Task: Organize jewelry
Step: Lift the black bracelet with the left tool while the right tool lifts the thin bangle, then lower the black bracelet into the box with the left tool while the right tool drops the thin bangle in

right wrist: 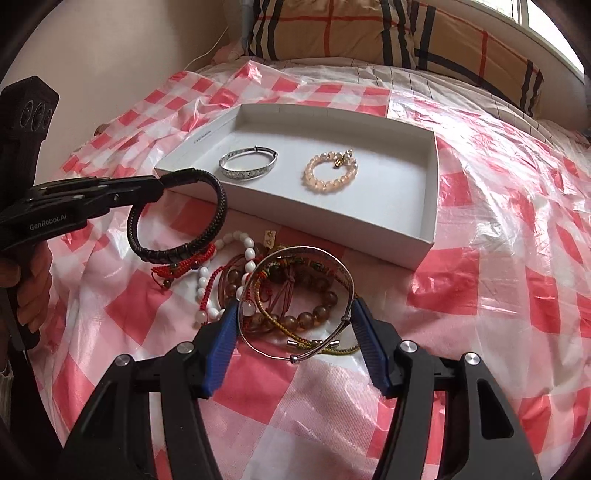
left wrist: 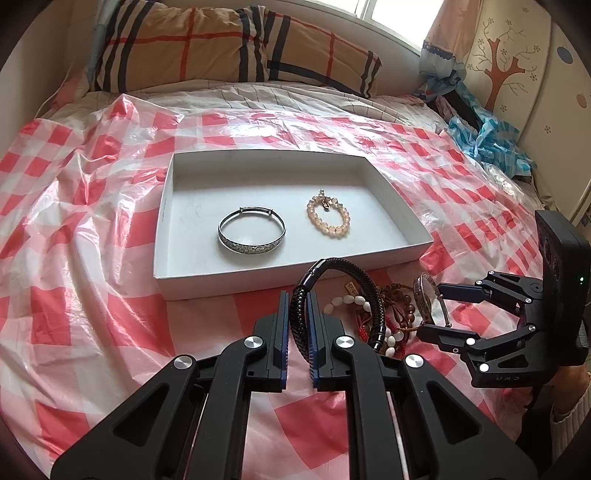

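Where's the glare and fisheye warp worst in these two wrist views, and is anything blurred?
Left wrist: window blown out, sheen on the plastic sheet behind the white box; edges bowed, corners vignetted; left gripper sharp. Right wrist: glare on the sheet at right; box walls curved; bangle and right gripper in focus, no motion blur.

Glossy plastic sheet (left wrist: 92,206), braided leather bracelet (left wrist: 301,317)
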### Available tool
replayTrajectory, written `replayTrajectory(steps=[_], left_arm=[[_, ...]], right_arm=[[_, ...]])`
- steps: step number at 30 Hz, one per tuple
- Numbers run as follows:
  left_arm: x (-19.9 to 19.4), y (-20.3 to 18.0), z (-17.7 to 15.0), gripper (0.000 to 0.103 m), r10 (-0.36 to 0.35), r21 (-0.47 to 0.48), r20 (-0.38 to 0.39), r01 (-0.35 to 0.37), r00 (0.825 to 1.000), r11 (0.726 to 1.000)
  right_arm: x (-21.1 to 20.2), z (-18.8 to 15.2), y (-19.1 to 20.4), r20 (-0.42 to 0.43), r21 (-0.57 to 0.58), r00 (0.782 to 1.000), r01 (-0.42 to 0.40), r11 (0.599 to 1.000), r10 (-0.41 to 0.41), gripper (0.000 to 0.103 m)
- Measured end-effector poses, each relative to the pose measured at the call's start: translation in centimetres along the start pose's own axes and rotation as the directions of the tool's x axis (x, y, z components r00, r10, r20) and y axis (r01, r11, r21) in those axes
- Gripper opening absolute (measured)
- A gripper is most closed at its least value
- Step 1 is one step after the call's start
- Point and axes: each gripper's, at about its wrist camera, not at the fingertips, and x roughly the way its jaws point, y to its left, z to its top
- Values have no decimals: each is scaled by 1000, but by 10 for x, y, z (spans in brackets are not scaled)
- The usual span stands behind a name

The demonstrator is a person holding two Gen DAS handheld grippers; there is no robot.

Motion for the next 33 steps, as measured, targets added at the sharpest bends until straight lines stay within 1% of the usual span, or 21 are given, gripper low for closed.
replayTrajectory(steps=[5, 8, 11, 16, 24, 31, 32, 33], left_arm=[[0, 2, 5, 8, 1, -28, 27, 0, 1000, 1000], [0, 4, 11, 8, 7, -60, 61, -3, 998, 998], [2, 8, 15, 8, 15, -95, 79, -8, 997, 995], [8, 16, 24, 8, 36, -139, 84, -24, 996, 990], [26, 18, 48, 8, 48, -136, 97, -34, 994, 990], [40, 24, 52, 8, 70, -153, 88, -56, 994, 987], [42, 25, 52, 8, 75, -155, 84, -61, 994, 986], [45, 26, 51, 8, 78, -155, 79, -65, 994, 986]], right_arm=[[-6, 13, 3, 78, 11, 997, 27, 1000, -28, 59], [-7, 27, 4, 139, 43, 989, 44, 998, -49, 59], [-4, 39, 3, 172, 61, 982, 66, 996, -76, 59], [7, 57, 2, 187, 66, 978, 80, 995, -91, 59], [32, 81, 2, 191, 60, 975, 105, 993, -115, 59], [45, 82, -1, 165, 51, 976, 136, 989, -143, 60], [47, 82, -2, 162, 53, 975, 144, 988, -151, 60], [48, 81, -3, 157, 54, 974, 157, 986, -164, 67]])
